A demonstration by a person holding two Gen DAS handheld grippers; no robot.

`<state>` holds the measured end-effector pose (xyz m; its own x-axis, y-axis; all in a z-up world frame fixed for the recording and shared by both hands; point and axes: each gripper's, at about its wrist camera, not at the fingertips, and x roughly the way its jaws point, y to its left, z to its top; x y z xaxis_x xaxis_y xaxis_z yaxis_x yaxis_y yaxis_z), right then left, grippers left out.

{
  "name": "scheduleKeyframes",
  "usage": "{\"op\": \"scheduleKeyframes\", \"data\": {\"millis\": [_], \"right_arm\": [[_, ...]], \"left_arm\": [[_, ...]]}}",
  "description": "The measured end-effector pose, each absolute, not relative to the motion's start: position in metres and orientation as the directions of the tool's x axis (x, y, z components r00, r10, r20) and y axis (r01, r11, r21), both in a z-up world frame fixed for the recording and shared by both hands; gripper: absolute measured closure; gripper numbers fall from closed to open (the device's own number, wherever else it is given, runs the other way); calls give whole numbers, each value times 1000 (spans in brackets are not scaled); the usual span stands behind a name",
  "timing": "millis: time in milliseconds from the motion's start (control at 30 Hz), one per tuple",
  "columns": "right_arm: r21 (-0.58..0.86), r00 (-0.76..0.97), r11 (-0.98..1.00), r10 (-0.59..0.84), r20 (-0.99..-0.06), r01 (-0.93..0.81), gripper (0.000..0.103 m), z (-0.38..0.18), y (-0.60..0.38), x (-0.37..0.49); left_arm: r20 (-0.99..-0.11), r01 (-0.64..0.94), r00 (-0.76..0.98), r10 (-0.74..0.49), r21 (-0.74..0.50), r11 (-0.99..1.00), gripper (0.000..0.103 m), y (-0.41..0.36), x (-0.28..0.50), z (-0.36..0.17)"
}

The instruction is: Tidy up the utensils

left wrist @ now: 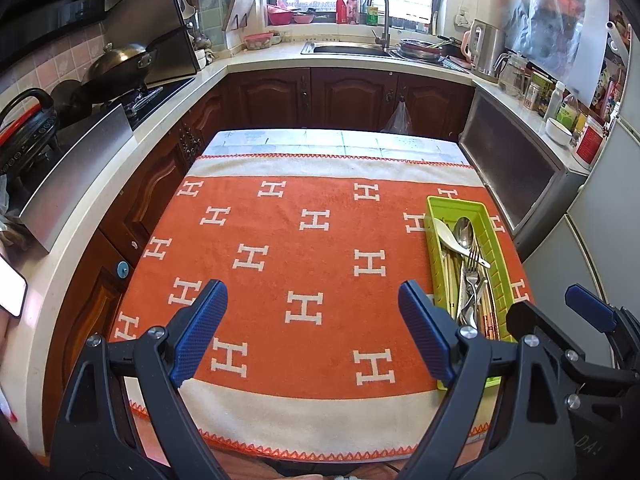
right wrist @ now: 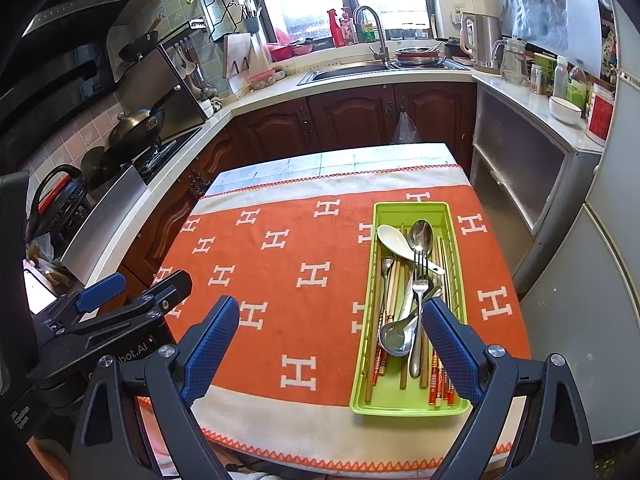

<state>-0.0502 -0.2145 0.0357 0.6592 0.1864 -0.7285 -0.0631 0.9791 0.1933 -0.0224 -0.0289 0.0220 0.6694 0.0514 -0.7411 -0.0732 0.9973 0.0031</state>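
My left gripper (left wrist: 312,308) is spread wide and holds nothing, its blue pads (left wrist: 200,328) dimpled like fine mesh on matte black arms. Under it lies the fuzzy orange towel (left wrist: 280,280) with white H shapes and a cream border stitched in orange zigzag, covering the counter (left wrist: 320,138), whose pale tiled-pattern top shows only at the far edge.

My right gripper (right wrist: 332,340) is just as wide and just as empty. The lime-green plastic tray (right wrist: 412,210), long and rectangular with slotted walls, sits ahead and to the right of it, its near end partly behind my right finger. From the left gripper the same tray (left wrist: 440,204) is off to the right, just past the right finger.

Inside the tray, all lengthwise and overlapping: a smooth white plastic spoon (right wrist: 394,242), a shiny steel spoon (right wrist: 422,236) bowl-up at the far end, a steel fork (right wrist: 419,280), a steel ladle-like spoon (right wrist: 396,336) with its round bowl toward me, and pale wooden chopsticks (right wrist: 394,280), some with red-patterned ends.
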Motion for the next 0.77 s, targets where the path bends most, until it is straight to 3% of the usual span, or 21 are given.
{"op": "scheduleKeyframes", "data": {"millis": [767], "right_arm": [[201, 620, 978, 185, -762, -45, 9, 18, -213, -31]], "left_arm": [[-772, -77, 631, 70, 27, 997, 17, -29, -6, 5]]}}
